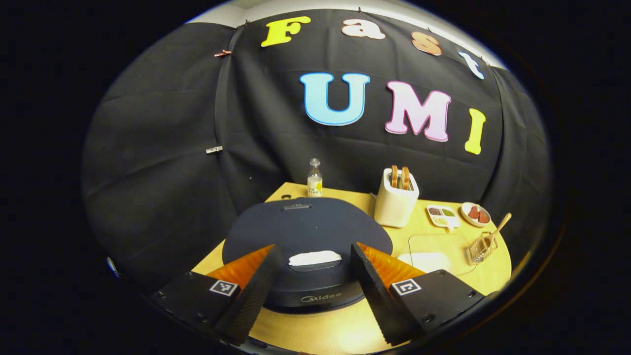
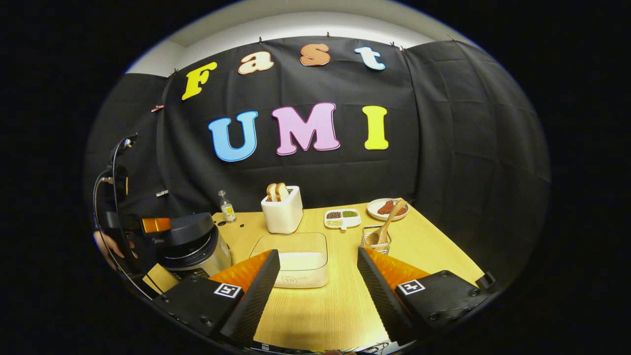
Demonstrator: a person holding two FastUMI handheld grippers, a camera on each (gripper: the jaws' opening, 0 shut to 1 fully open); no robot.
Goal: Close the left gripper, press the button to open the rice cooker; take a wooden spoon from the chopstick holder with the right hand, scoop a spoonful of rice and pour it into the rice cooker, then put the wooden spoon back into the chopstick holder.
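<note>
Both grippers spread above a closed rice cooker, spoon in its holder.

The left gripper [image 1: 315, 283] hovers, jaws apart, over the dark rice cooker [image 1: 305, 236], lid marked "Midea". The right gripper [image 2: 318, 291], jaws apart, faces a clear rice container [image 2: 296, 264] on the pale wooden table [image 2: 320, 310]. Far right, the wooden spoon [image 2: 387, 224] leans in the wire chopstick holder [image 2: 375, 240], near a toaster [image 2: 282, 209].

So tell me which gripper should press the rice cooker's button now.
Left. The left gripper hangs open right above the rice cooker, its button between the fingers. The right gripper faces the rice container.
</note>
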